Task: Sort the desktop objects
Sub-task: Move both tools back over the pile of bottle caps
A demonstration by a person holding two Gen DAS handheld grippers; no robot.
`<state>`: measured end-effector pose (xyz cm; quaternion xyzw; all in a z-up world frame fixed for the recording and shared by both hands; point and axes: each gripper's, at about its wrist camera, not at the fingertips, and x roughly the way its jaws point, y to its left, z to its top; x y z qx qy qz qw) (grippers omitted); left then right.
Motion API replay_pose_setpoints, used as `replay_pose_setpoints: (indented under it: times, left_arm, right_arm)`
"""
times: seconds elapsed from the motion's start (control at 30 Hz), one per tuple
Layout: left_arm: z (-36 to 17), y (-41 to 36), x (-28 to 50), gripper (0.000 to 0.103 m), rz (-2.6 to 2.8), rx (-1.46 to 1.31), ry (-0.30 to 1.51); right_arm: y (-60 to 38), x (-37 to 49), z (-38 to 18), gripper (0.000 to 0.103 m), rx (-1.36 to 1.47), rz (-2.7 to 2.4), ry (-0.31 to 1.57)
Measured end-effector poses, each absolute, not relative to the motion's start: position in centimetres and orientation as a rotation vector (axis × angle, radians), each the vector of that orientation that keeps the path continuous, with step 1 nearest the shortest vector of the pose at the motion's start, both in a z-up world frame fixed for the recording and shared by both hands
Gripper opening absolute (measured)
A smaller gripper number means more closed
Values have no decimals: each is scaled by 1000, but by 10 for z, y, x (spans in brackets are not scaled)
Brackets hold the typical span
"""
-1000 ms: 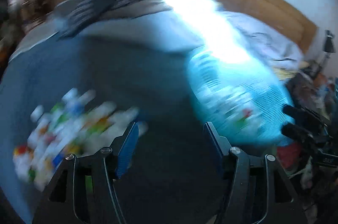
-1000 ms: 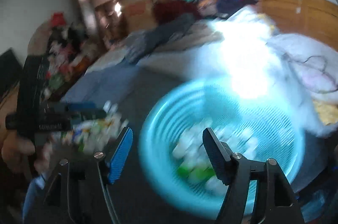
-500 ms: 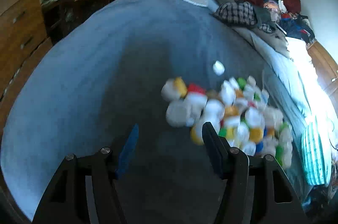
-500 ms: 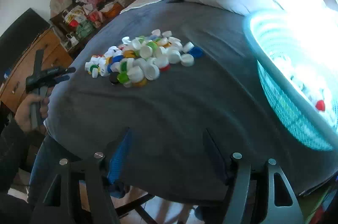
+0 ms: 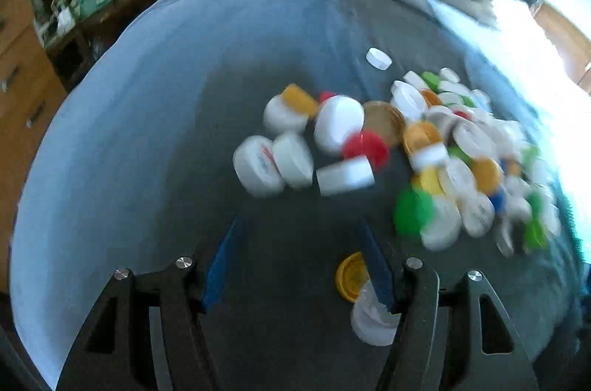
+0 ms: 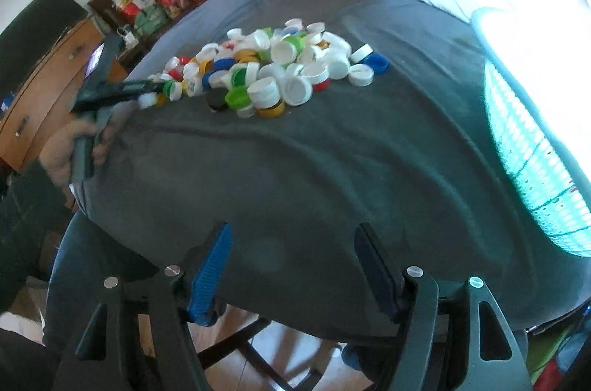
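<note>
You have nothing here that can actually be read. The white bottle cap point(image 5: 258, 165) nearest your left fingers carries a small red and blue mark on its top, but blur smears it past reading. A few other white caps point(image 5: 476, 210) in the pile show faint printing, equally unreadable. The bags point(image 6: 142, 1) heaped on the wooden furniture behind the bed show red patches that may be lettering, too small and soft to make out.
</note>
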<state>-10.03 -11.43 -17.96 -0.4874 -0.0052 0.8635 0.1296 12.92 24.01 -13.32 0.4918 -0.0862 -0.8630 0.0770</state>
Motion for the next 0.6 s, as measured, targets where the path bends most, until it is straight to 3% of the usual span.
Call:
replay_pose_setpoints:
  times: [0.27,0.6]
  left_arm:
    - [-168,-180,-64,58,2625,-1294,-262]
    - [-173,-144,-115,56,2563,-1289,21]
  right_arm:
    - [213,113,-128,74,1423,-2555,-176]
    - [202,116,-142,74,1471,-2505,-219]
